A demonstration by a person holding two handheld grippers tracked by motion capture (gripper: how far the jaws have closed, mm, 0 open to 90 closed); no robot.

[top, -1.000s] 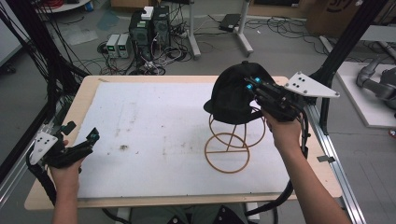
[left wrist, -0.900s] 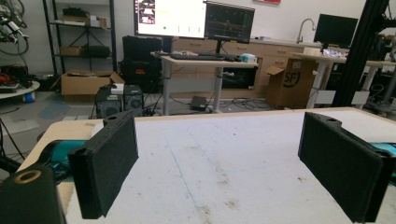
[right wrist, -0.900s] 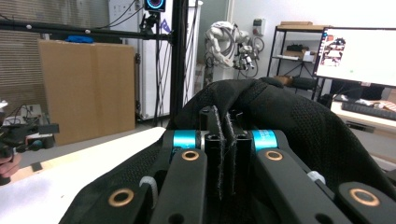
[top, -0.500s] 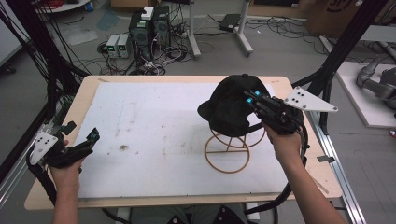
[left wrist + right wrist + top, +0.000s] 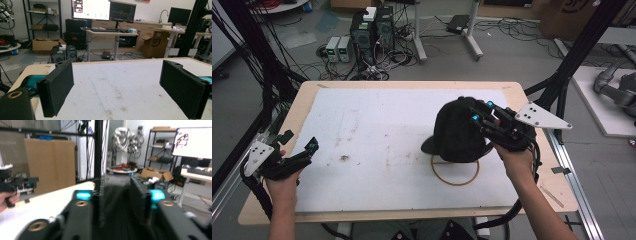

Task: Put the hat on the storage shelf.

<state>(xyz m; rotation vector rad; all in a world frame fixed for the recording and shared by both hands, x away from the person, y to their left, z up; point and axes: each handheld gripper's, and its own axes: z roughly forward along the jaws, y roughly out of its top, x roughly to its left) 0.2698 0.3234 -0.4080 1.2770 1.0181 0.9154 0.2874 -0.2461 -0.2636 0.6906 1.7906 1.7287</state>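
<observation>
1. The cap (image 5: 458,131) is plain black.
2. The wire ring (image 5: 455,173) is tan-orange.
3. The table (image 5: 402,85) has a pale wood rim and a white top with brown specks.
4. Both grippers' jaws are black, with cyan accents.

You've got a wooden table (image 5: 532,92) topped by a white foam board (image 5: 377,130), scuffed with brown marks left of centre. A wire ring stand's base (image 5: 455,172) sits on the board, right of centre near the front.
</observation>
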